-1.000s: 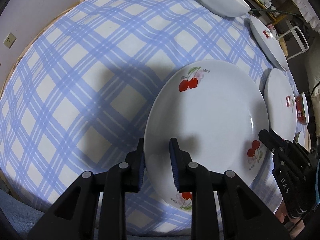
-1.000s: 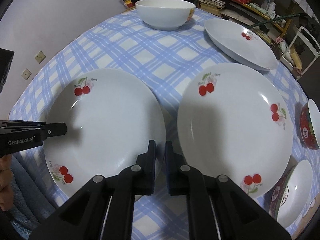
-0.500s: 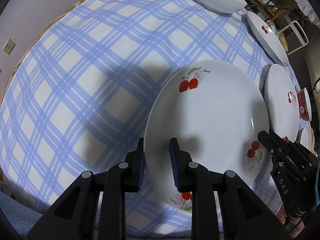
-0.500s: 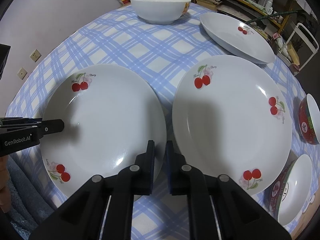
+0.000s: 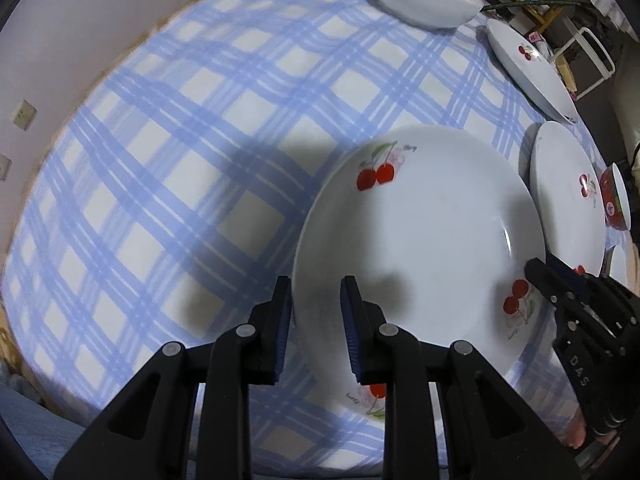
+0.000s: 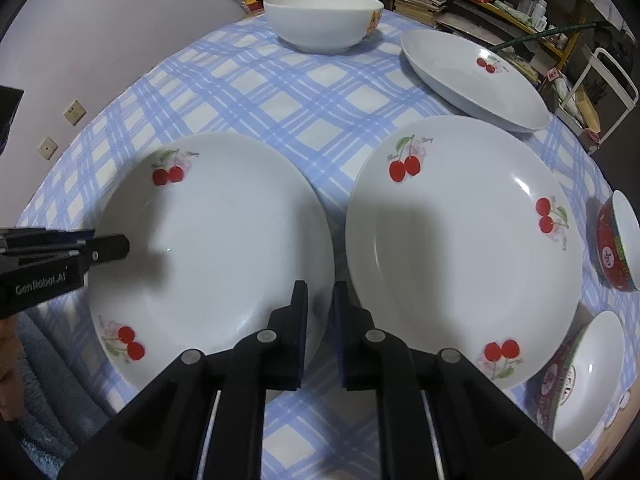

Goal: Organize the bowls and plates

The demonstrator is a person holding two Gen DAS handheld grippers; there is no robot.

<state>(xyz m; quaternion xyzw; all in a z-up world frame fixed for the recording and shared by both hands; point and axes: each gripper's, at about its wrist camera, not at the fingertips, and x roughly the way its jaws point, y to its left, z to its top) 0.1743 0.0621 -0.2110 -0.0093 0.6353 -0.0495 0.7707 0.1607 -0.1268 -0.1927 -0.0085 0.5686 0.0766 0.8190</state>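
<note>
The left gripper [image 5: 316,312] is pointing steeply downward, its two blue-padded fingers [image 5: 282,320] standing apart with a clear gap between them, and the pads are not pressing together. In the right wrist view it is reaching in from the left edge as a black bar. The right gripper [image 6: 320,312] is also pointing steeply down, its jaws standing nearly together with only a narrow slit between the pads. In the left wrist view it is showing at the right edge. A bit of the person's hand [image 6: 8,344] is showing at the left edge of the right wrist view.

Pale wall [image 6: 120,32] with sockets [image 6: 75,112] — cluttered shelves [image 6: 500,4], perhaps books — blue-checked tablecloth [image 6: 280,92].
</note>
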